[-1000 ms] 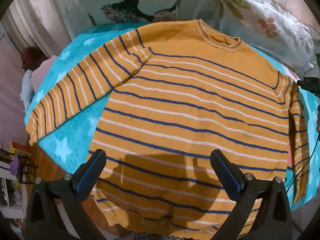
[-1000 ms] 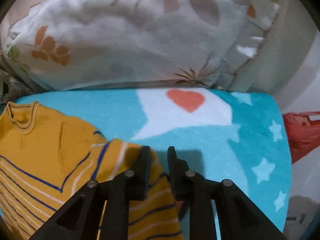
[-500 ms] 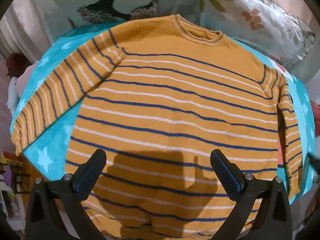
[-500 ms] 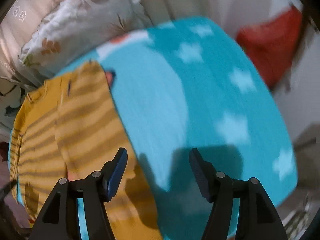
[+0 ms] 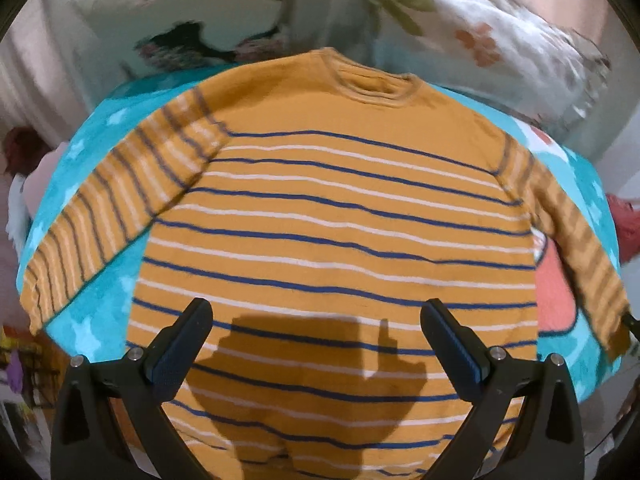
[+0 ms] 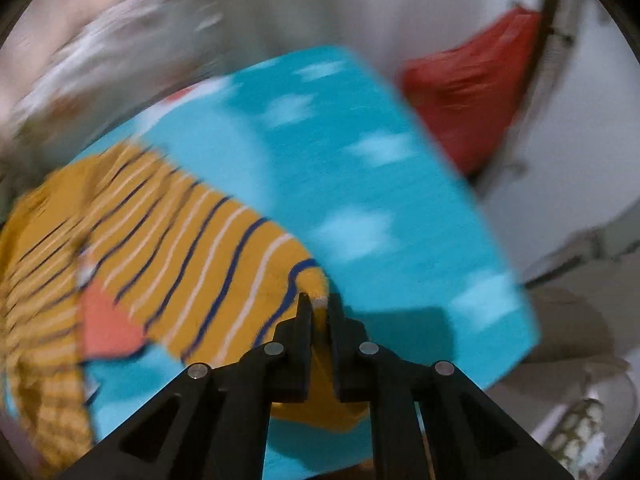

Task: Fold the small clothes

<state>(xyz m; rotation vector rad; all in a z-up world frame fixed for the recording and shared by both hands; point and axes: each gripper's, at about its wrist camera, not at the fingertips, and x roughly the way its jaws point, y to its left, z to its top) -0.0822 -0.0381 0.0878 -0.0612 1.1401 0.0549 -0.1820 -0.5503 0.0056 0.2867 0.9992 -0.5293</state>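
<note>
A yellow sweater point(image 5: 340, 208) with blue and white stripes lies flat, neck away from me, on a turquoise star blanket point(image 5: 96, 320). Its left sleeve point(image 5: 116, 208) spreads out to the left. Its right sleeve point(image 5: 576, 248) runs down the right side. My left gripper point(image 5: 316, 340) is open and empty, hovering over the sweater's lower body. In the right wrist view my right gripper point(image 6: 318, 308) is shut on the cuff of the right sleeve point(image 6: 224, 248), at the blanket's right part. That view is blurred by motion.
Floral pillows point(image 5: 460, 28) lie behind the sweater's neck. A red bag point(image 6: 472, 92) sits beyond the blanket's point(image 6: 360, 168) right edge, also showing in the left wrist view point(image 5: 624, 220). A pink patch point(image 5: 556, 284) of the blanket shows beside the sleeve.
My right gripper opened, swung down along the right sleeve, and is now shut on its cuff. The left gripper drifted right to centre over the sweater, still open.
</note>
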